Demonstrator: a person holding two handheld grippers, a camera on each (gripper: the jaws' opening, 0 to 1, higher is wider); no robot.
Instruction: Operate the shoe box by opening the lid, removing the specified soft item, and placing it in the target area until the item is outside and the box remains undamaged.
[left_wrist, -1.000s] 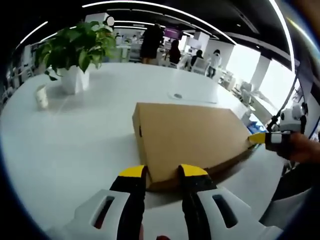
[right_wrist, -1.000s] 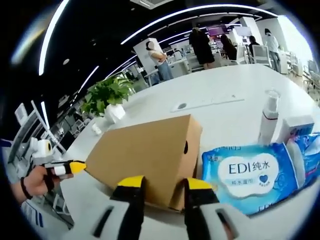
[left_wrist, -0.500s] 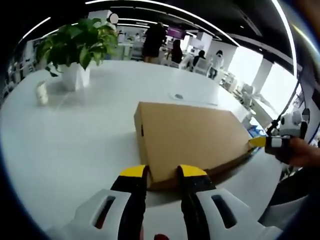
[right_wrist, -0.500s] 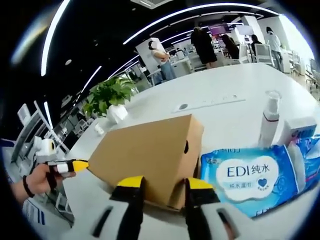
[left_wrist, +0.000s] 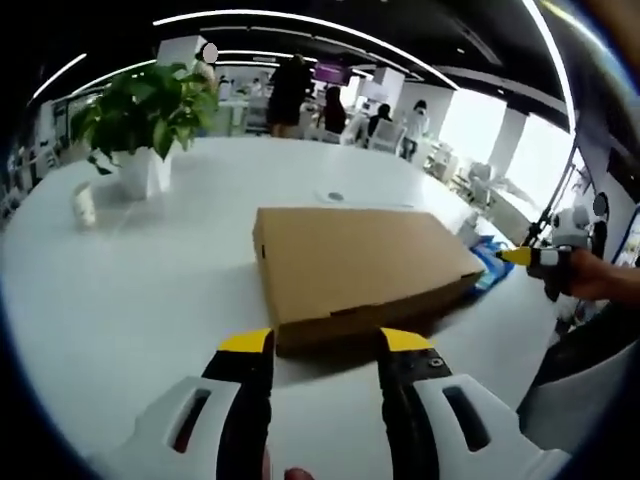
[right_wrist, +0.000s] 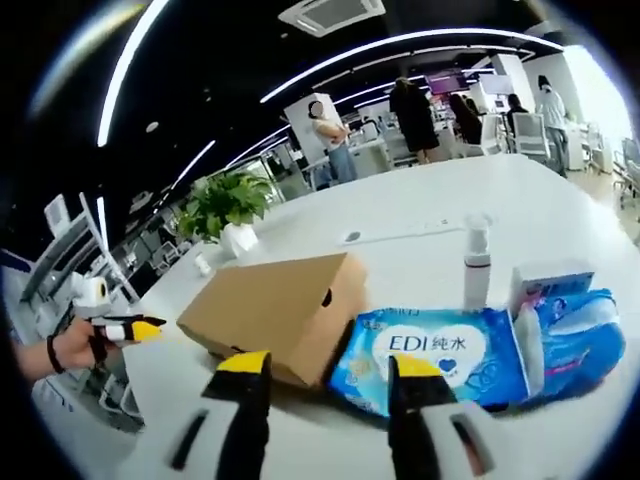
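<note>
The left gripper (left_wrist: 325, 342) is held wide open, with nothing in it, just before the shut shoe box (left_wrist: 355, 265). The right gripper (right_wrist: 330, 364) is open and empty too. The box (right_wrist: 275, 310) is set on the white table (left_wrist: 130, 290), beside 1 blue wipes pack (right_wrist: 440, 355).

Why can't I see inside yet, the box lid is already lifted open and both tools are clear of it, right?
Not quite. The lid is closed flat on the box, as the left gripper view shows. The rest holds: the left tool and right tool are both open and clear of it.
</note>
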